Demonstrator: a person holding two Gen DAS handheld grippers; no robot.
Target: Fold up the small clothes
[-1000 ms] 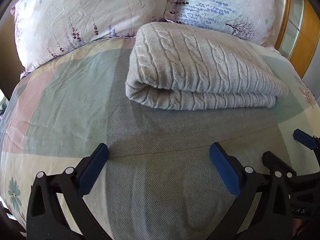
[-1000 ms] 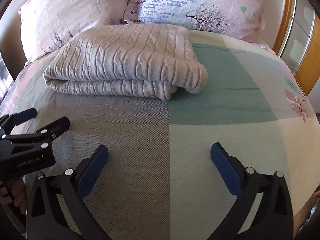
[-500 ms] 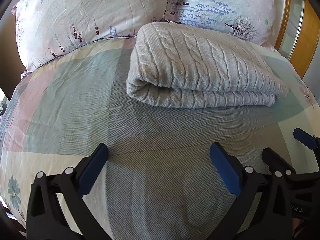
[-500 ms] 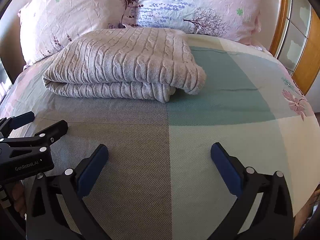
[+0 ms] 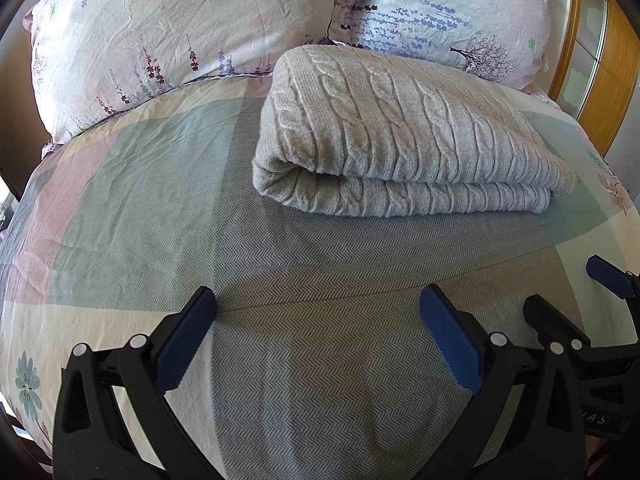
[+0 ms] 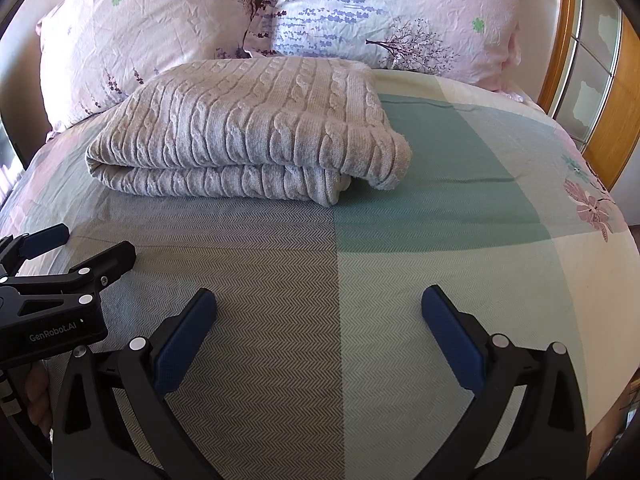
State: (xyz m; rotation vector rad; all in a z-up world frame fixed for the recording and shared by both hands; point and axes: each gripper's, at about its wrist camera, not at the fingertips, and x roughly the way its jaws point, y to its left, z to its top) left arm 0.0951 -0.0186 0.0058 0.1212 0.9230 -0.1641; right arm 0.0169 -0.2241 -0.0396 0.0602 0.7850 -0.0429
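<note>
Left wrist view: left gripper (image 5: 318, 304) at 6 o'clock, blue pads spread wide, nothing between them, hovering over the grey herringbone patch of the bedspread (image 5: 132, 216). Ahead at 12 to 1 o'clock, the folded sweater (image 5: 400, 140) — grey cable-knit, doubled over, rounded fold toward 9 o'clock, lying flat on the bedspread and well apart from both tools. Behind it, two floral pillows (image 5: 160, 32) leaning at the head of the bed, with a wooden headboard (image 5: 608, 80) at 2 o'clock. At 4 o'clock, poking in from the edge, the right gripper (image 5: 576, 292), fingers parted.

Right wrist view: same right gripper (image 6: 320, 306) at 6 o'clock, jaws gaping and empty, above the seam between the grey and green patches of the bedspread (image 6: 460, 200). Folded sweater (image 6: 248, 132) at 11 o'clock, its loose corner drooping toward 3 o'clock. Left gripper (image 6: 90, 244) at 9 o'clock, also spread.

Against a second ago: in the left view almost no change. In the right view sweater and pillows (image 6: 380, 12) slightly lower and nearer in frame — a small tilt or advance of the tool, not of the cloth. Jaws as wide as before on both sides.
</note>
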